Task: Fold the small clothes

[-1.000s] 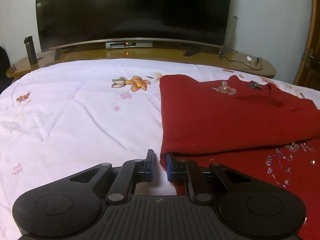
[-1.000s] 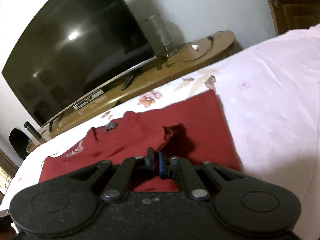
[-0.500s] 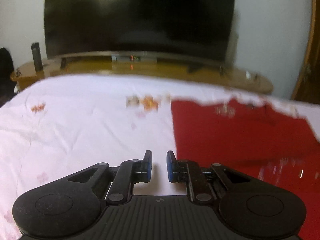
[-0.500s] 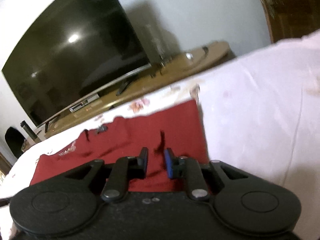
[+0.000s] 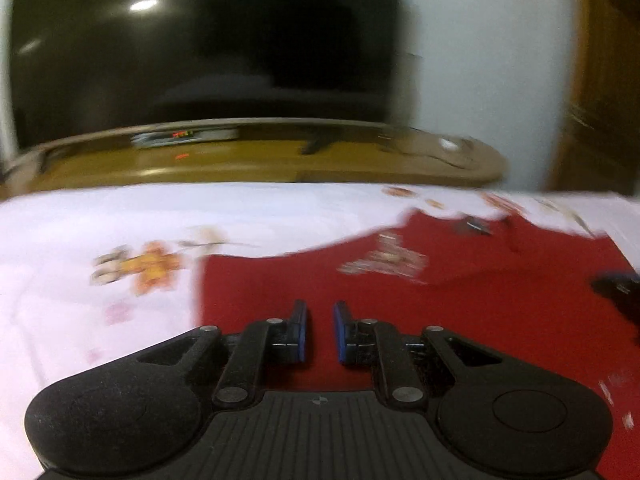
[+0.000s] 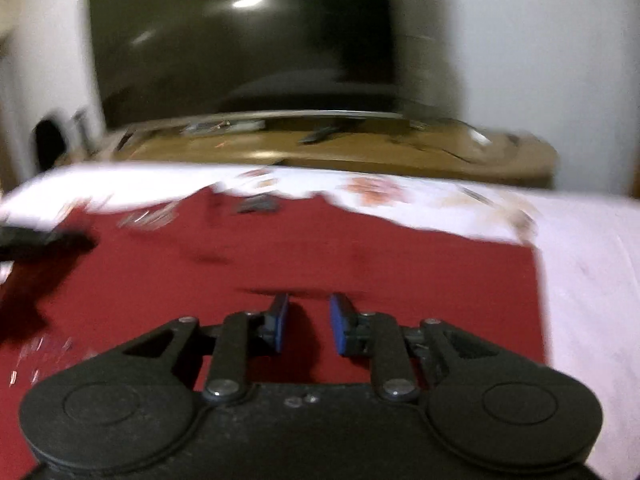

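A red garment (image 5: 480, 320) with a beaded patch near its neckline lies flat on a white floral bedspread (image 5: 100, 220). My left gripper (image 5: 320, 312) hovers over the garment's left part, open by a narrow gap with nothing between its pads. My right gripper (image 6: 308, 304) hangs over the red garment (image 6: 360, 264) toward its right side. Its jaws are closing, with only air between the blue pads. Each gripper shows as a dark blur at the edge of the other's view. Both views are smeared by motion.
A large dark television (image 5: 200, 60) stands on a low wooden shelf (image 5: 240, 164) beyond the bed's far edge. A wooden door (image 5: 600, 80) is at the right. White bedspread (image 6: 592, 260) stretches beside the garment on both sides.
The right gripper let go of the red fold it pinched and rolled level; the fold now lies flat. The left gripper moved from the garment's near-left corner to over the cloth.
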Demonstrator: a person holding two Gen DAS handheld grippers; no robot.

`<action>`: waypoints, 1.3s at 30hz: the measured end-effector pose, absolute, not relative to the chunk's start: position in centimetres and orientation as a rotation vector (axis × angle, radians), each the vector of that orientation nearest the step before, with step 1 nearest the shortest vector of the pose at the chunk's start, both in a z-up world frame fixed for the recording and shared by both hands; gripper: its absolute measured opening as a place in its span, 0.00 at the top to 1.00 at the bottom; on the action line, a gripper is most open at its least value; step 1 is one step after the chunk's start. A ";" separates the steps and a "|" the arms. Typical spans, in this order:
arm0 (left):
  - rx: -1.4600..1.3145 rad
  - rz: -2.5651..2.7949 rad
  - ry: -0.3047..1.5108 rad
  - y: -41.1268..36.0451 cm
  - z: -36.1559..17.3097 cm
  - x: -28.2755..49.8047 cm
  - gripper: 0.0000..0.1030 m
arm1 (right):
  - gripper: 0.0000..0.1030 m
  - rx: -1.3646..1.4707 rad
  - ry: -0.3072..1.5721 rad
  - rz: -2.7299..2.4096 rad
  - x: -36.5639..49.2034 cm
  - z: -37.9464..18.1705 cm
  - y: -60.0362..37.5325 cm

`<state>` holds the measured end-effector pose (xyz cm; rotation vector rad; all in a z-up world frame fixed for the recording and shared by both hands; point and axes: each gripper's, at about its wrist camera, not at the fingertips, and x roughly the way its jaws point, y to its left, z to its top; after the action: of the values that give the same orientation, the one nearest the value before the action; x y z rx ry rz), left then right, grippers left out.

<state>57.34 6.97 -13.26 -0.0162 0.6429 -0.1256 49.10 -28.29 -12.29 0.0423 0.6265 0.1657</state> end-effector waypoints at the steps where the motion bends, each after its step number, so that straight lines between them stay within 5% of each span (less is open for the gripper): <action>1: -0.054 -0.107 0.642 7.7 -13.4 57.3 0.85 | 0.93 0.083 0.627 0.128 49.1 -12.4 -29.7; 8: -0.110 -0.114 0.592 9.0 -12.7 57.4 0.85 | 0.94 0.095 0.650 0.117 49.1 -12.4 -31.3; 10: -0.100 -0.093 0.585 9.4 -12.7 58.0 0.69 | 0.79 0.094 0.634 0.116 48.7 -11.8 -30.9; 11: -0.094 -0.072 0.600 9.6 -13.1 58.5 0.40 | 0.75 0.083 0.611 0.115 48.7 -11.4 -30.7; 12: -0.083 -0.038 0.651 9.7 -13.8 59.3 0.22 | 0.75 0.068 0.593 0.117 48.6 -11.2 -30.4; 39: -0.007 0.043 0.630 8.1 -11.1 49.7 0.13 | 0.69 0.070 0.621 0.139 43.0 -10.3 -32.7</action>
<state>49.74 8.15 -11.08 -0.0072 0.6299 0.0432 42.97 -32.68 -10.35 0.0698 0.6209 0.1390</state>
